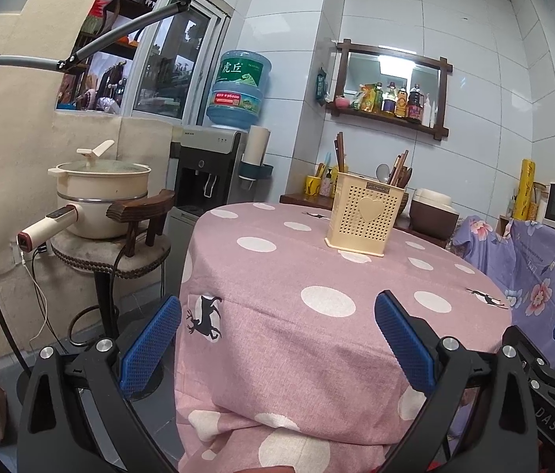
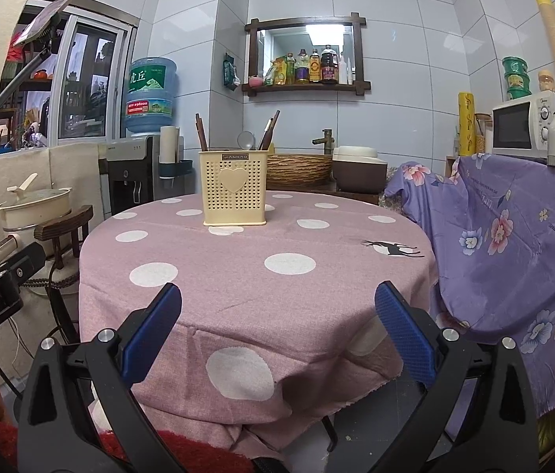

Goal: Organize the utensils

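Both my left gripper and right gripper hang with jaws wide, empty; I'd approach the utensil holder squarely, across the counter.

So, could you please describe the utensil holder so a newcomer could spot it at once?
Find the round table with the pink polka-dot cloth. The holder stands alone toward its far side: a cream perforated plastic box with a raised heart on its front, with utensil handles poking out.
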